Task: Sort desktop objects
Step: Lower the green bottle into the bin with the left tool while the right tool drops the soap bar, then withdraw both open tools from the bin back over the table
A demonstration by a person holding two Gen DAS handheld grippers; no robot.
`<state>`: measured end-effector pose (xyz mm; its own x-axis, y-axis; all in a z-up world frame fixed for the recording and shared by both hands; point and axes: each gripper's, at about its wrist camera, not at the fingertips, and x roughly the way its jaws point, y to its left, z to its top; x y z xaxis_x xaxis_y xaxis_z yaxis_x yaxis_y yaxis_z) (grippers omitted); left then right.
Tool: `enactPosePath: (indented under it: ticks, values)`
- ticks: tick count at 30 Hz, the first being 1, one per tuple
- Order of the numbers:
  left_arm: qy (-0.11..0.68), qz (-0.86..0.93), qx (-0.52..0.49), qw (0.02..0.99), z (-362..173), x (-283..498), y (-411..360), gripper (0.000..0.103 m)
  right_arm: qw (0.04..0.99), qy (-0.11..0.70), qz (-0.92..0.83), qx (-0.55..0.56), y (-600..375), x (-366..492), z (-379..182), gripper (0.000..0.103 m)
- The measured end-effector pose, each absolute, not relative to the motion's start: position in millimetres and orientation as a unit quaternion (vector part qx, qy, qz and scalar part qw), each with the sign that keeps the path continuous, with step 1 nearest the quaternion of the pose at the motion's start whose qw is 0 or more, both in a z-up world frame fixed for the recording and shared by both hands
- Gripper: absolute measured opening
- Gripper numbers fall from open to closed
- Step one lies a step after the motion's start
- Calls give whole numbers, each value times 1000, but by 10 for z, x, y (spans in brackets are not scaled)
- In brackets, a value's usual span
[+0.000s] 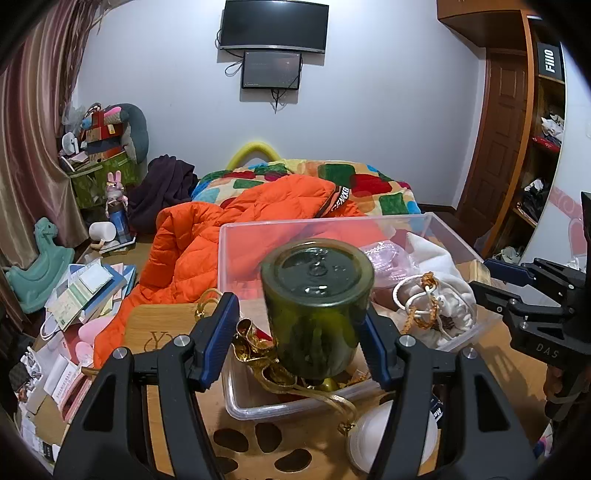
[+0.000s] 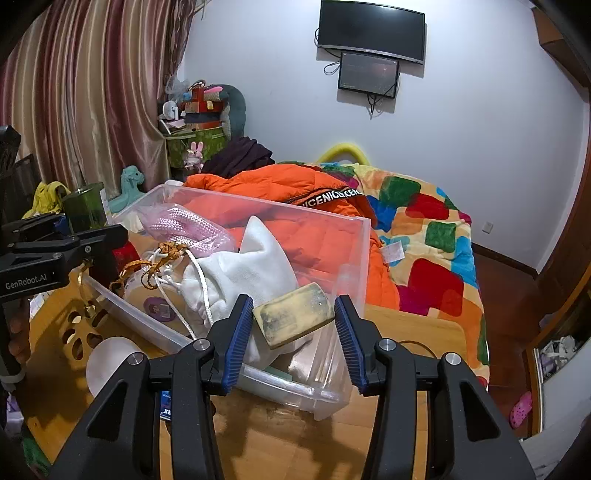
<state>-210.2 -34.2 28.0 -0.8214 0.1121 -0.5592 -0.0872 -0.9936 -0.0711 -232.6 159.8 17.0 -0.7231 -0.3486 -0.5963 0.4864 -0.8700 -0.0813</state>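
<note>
A dark green glass jar point(image 1: 317, 306) is clamped by the left gripper point(image 1: 301, 332); a scuffed yellow block point(image 2: 293, 314) is clamped by the right gripper point(image 2: 294, 317).

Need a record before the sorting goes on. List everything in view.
jar: one, dark green glass, between the left gripper's pads above the box
block: one, yellowish and grubby, between the right gripper's pads over the box
box: one, clear plastic, on the wooden table
pouch: one, white with cord, in the box
rope: one bundle, pink, in the box
ribbon: gold, at the box's near end
jacket: one, orange, on the bed behind
blanket: one, multicoloured, on the bed
screens: two, black, on the wall
left gripper: black, blue pads
right gripper: black, blue pads
</note>
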Motion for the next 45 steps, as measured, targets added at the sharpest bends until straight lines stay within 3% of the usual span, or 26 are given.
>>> enactPosePath:
  ticks: [4, 6, 14, 18, 24, 36, 45]
  values:
    - [-21, 954, -294, 52, 277, -2099, -326, 64, 223, 117, -921, 296, 1583, -2311, 161, 42]
    - [-20, 955, -292, 51, 289, -2084, -315, 72, 220, 119, -922, 296, 1578, -2309, 160, 43]
    - [-27, 957, -284, 50, 356, -2030, -336, 75, 203, 125, -928, 285, 1564, -2237, 223, 59]
    - [-32, 960, -274, 42, 425, -1981, -368, 88, 198, 116, -934, 273, 1600, -2187, 300, 71]
    - [-38, 963, -262, 41, 532, -1892, -400, 90, 193, 118, -938, 260, 1579, -2092, 395, 80]
    - [-22, 967, -246, 58, 668, -1582, -292, 95, 201, 112, -940, 253, 1581, -1863, 488, 82]
    - [-28, 959, -275, 64, 447, -1355, -291, 95, 218, 98, -932, 273, 1654, -1641, 385, 83]
